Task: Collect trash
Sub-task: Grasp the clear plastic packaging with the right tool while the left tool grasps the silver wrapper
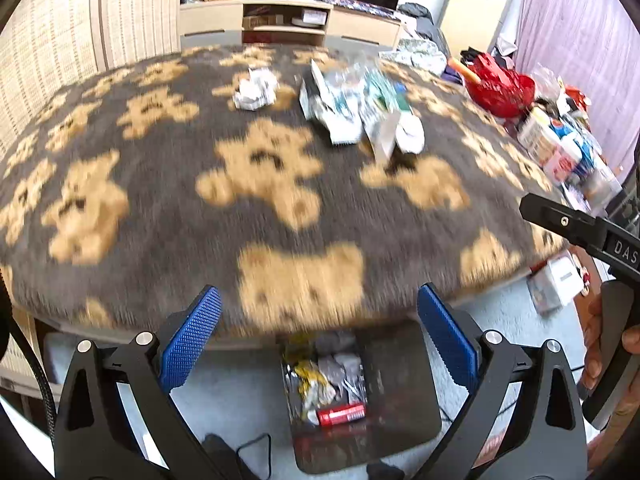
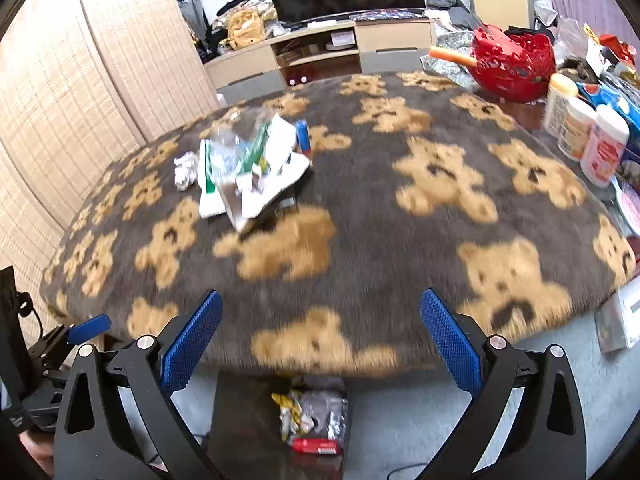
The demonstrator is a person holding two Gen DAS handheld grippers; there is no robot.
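A heap of wrappers, plastic film and paper [image 1: 352, 100] [image 2: 252, 168] lies on the bear-patterned blanket [image 1: 160, 208] [image 2: 400, 240], with a crumpled white paper ball [image 1: 256, 88] [image 2: 185, 170] beside it. Below the blanket's near edge a dark bin [image 1: 404, 376] [image 2: 240, 420] on the floor holds wrappers and a red can [image 1: 342, 414] [image 2: 316, 446]. My left gripper [image 1: 318, 336] hangs open above the bin with nothing between its blue pads. In the same way, my right gripper [image 2: 320, 340] stands open and empty over the bin. The right gripper's body shows in the left wrist view [image 1: 580, 232].
A red basket [image 2: 512, 64] [image 1: 500, 88] and several white bottles [image 2: 588, 136] crowd the blanket's right side. A TV stand [image 2: 320, 52] [image 1: 288, 24] is behind, a woven screen [image 2: 100, 80] to the left. A white box [image 1: 554, 284] lies on the floor at right.
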